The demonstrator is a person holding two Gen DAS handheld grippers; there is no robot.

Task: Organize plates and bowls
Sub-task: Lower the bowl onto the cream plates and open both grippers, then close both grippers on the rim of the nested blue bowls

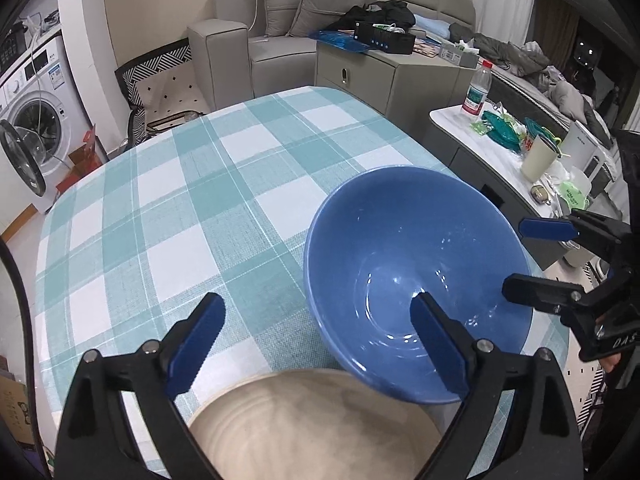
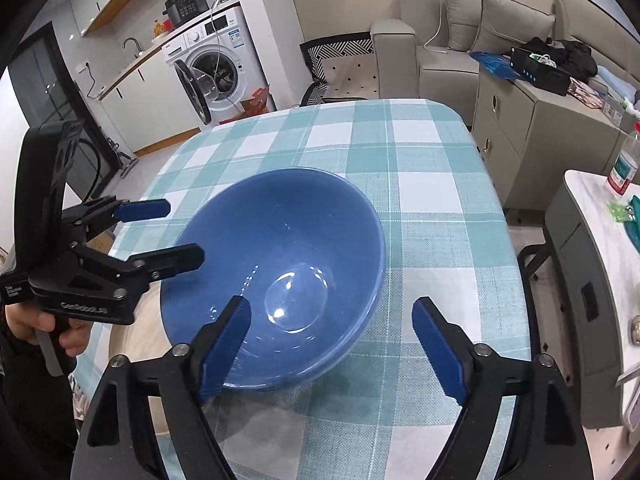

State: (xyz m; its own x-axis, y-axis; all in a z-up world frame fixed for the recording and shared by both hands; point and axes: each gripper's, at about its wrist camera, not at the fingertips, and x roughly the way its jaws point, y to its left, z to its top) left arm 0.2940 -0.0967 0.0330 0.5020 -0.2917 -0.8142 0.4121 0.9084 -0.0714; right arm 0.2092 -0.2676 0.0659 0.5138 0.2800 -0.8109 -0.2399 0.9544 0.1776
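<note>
A large blue bowl (image 1: 416, 276) (image 2: 276, 264) sits tilted on the checked tablecloth, its near edge resting on the rim of a beige plate (image 1: 312, 428) (image 2: 136, 340). My left gripper (image 1: 320, 324) is open above the plate, its right finger over the bowl's inside; it shows from the side in the right wrist view (image 2: 176, 236). My right gripper (image 2: 332, 328) is open, its left finger over the bowl's near rim; it shows in the left wrist view (image 1: 516, 258) at the bowl's right edge. Neither holds anything.
The table (image 1: 200, 184) has a teal and white checked cloth. A side counter (image 1: 516, 152) on the right carries a bottle, a cup and clutter. A grey sofa (image 1: 280, 20), a cabinet (image 1: 380, 68) and a washing machine (image 2: 216, 64) stand beyond the table.
</note>
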